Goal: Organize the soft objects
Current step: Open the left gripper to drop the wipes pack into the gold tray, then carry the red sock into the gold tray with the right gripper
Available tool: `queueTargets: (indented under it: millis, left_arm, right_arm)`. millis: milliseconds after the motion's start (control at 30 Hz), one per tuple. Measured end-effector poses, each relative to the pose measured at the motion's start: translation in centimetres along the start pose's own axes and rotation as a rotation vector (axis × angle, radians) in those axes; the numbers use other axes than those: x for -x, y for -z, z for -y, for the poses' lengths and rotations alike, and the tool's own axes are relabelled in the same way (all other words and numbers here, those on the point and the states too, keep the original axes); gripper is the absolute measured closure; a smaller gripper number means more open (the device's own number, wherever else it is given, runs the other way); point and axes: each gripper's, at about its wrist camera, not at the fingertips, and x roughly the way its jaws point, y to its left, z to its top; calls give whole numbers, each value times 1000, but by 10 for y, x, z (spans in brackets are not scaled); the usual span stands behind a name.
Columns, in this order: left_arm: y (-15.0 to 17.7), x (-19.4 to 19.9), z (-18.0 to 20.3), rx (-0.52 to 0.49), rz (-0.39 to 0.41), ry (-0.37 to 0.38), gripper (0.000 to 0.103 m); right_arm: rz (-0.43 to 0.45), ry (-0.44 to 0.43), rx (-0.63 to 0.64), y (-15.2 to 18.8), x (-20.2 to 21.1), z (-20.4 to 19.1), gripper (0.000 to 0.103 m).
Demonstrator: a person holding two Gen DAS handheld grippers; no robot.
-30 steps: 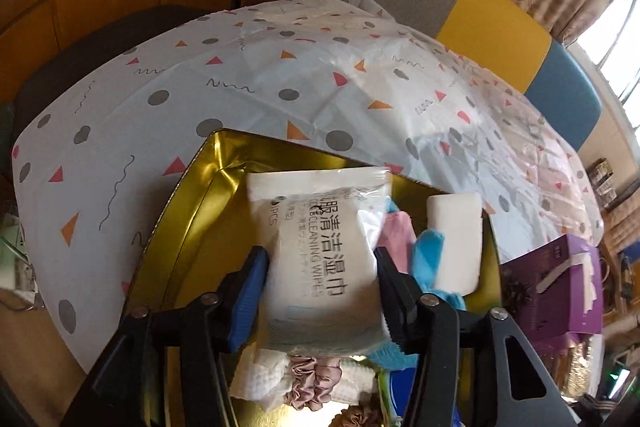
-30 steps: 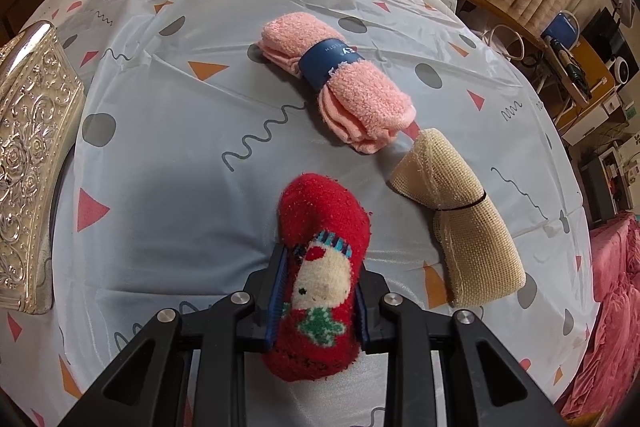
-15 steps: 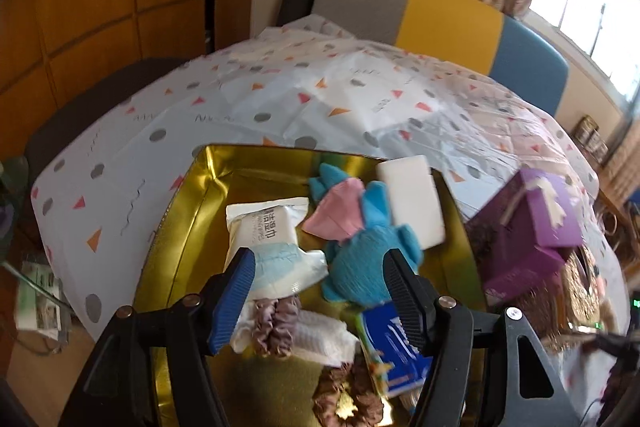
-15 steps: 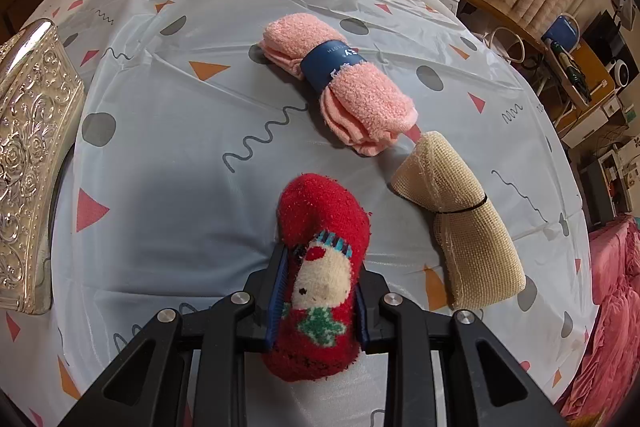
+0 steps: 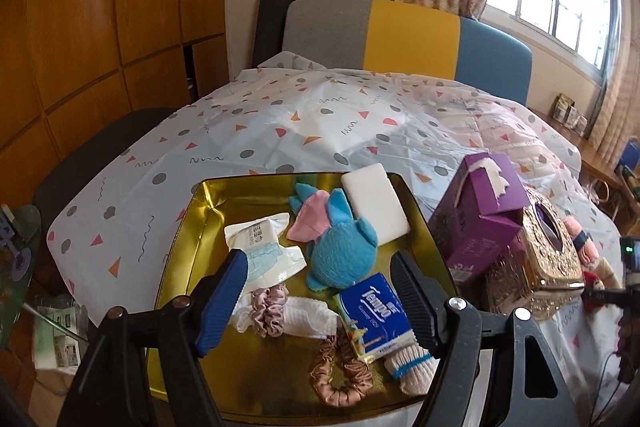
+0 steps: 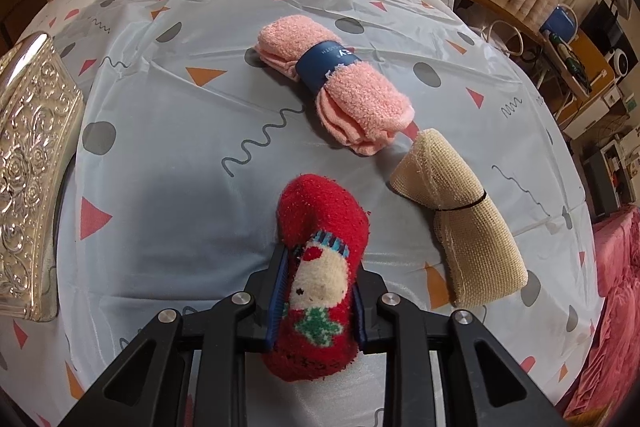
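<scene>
Patterned tablecloth [image 6: 168, 155]. Gold tray [image 5: 188, 227] holds sorted softs, wipes pack [image 5: 260, 247] included. Left gripper [image 5: 316, 291] empty, jaws opening above it. Right gripper [image 6: 318, 291] clamps red sock [image 6: 320, 267] on cloth. Next, likely: carry sock to tray.

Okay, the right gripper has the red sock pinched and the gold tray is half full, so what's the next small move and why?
Probably lift the red sock clear of the tablecloth and carry it toward the gold tray. The right gripper is already clamped on it, and the left gripper, jaws opening with nothing between them, hangs above the tray. The wipes pack already lies inside.
</scene>
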Motion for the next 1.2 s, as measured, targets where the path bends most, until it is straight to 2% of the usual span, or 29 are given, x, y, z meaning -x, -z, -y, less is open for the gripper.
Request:
queueTargets:
  millis: [33,167,333,767,1000,1133,1200]
  left_arm:
    - [1,1,1,-5,-1,3,28]
    - [8,6,4,-26,-3,8,28]
    - [15,10,6,-44,-8,13,28]
    - [26,15,3,-58,-5,18,28]
    - [27,13,-3,-39,-11,22,28]
    - [28,8,-10,-25,-25,17,28]
    - [29,7,-13,-18,-30,13,28]
  right_arm:
    - [-3,-17,-8,0,0,1,77]
    - [-17,-170,-5,-1,1,-5,77]
    - [0,-138,77,1,3,-22,77]
    - [9,-103,23,2,9,-22,78]
    - [-22,-137,0,1,5,-18,78]
    - [-37,-184,-92,1,8,-5,79]
    - [-2,-220,-146,1,18,3,79]
